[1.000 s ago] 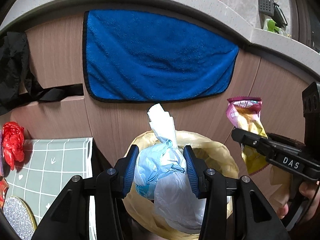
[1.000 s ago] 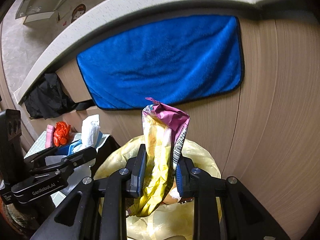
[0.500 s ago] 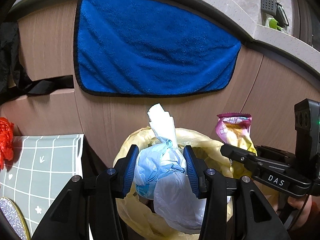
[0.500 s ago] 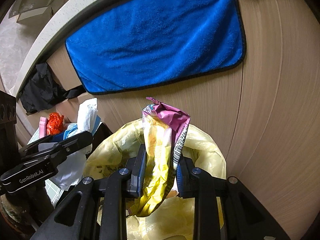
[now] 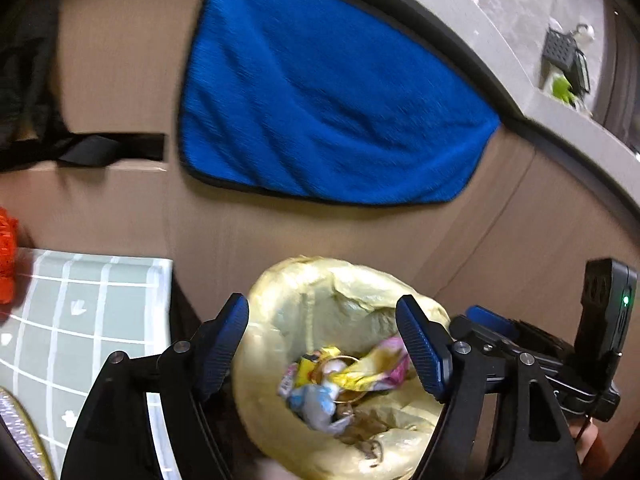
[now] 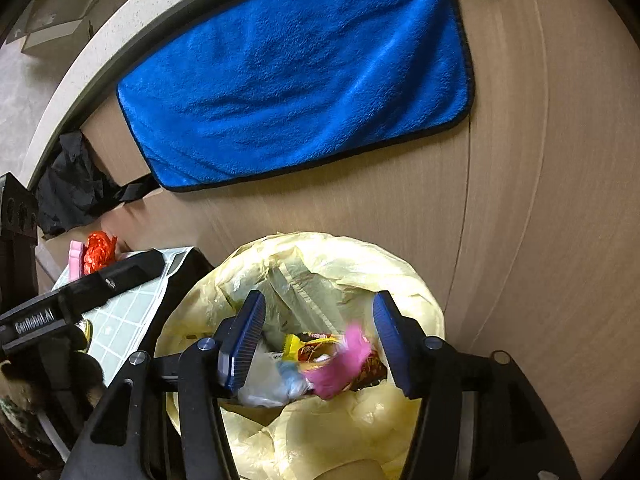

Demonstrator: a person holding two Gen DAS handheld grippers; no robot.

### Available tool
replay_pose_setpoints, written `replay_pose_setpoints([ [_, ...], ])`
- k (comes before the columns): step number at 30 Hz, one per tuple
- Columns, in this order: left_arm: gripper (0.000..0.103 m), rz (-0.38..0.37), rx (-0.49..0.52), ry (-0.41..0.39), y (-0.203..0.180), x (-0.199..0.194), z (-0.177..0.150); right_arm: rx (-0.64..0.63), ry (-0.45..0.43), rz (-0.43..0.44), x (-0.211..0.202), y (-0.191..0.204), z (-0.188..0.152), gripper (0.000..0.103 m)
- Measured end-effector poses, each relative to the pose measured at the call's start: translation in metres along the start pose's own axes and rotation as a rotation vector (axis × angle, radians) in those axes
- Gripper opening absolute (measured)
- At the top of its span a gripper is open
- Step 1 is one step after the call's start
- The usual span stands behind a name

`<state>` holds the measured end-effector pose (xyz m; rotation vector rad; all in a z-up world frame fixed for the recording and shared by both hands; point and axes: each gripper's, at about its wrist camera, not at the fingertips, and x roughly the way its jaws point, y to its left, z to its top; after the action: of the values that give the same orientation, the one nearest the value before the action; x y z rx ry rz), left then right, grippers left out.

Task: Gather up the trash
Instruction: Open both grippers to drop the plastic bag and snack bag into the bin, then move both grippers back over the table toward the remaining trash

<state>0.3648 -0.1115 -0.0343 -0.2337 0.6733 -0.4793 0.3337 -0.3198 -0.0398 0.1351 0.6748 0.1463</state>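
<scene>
Both grippers hover over a bin lined with a pale yellow bag (image 5: 304, 292) (image 6: 400, 264). My left gripper (image 5: 322, 344) is opening, its jaws wide apart with nothing between them. The blue and white tied bag (image 5: 316, 404) (image 6: 268, 384) lies down in the bin among other wrappers. My right gripper (image 6: 318, 346) is also opening, and nothing is pressed by its pads. The pink and yellow snack wrapper (image 6: 340, 364) (image 5: 372, 372) is blurred, dropping into the bin below them. In the left wrist view the right gripper (image 5: 520, 344) shows at the right edge.
A blue towel (image 5: 328, 108) (image 6: 296, 76) hangs on the wooden cabinet front behind the bin. Left of the bin a grey-green checked cloth (image 5: 80, 312) (image 6: 132, 316) covers a surface carrying red crumpled trash (image 6: 98, 250) (image 5: 6, 256). A stone counter (image 5: 568, 120) runs above.
Both grippers opened. The blue and white bag left the left jaws and the snack wrapper left the right jaws, both falling into the bin. The left view shifted right.
</scene>
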Motion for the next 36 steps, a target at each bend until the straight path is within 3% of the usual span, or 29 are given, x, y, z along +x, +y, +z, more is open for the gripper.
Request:
replay_pose_setpoints([
  [11,0.077,0.192,-0.008,-0.128,0.063,-0.095,-0.003,0.016,-0.079,0.031,-0.037,0.017,0.008,0.054],
  [17,0.077,0.299,-0.082,-0.143,0.123,-0.145,-0.021,-0.048,-0.107,0.097,-0.043,0.066,0.011,0.054],
  [24,0.077,0.417,-0.207,-0.144,0.203,-0.198,-0.046,-0.123,-0.048,0.194,-0.026,0.133,0.004,0.054],
  [31,0.077,0.429,-0.322,-0.091,0.256,-0.212,-0.067,-0.184,0.014,0.262,-0.008,0.186,-0.01,0.054],
  [36,0.077,0.354,-0.153,-0.085,0.248,-0.182,-0.044,-0.23,0.055,0.273,0.002,0.205,-0.02,0.054],
])
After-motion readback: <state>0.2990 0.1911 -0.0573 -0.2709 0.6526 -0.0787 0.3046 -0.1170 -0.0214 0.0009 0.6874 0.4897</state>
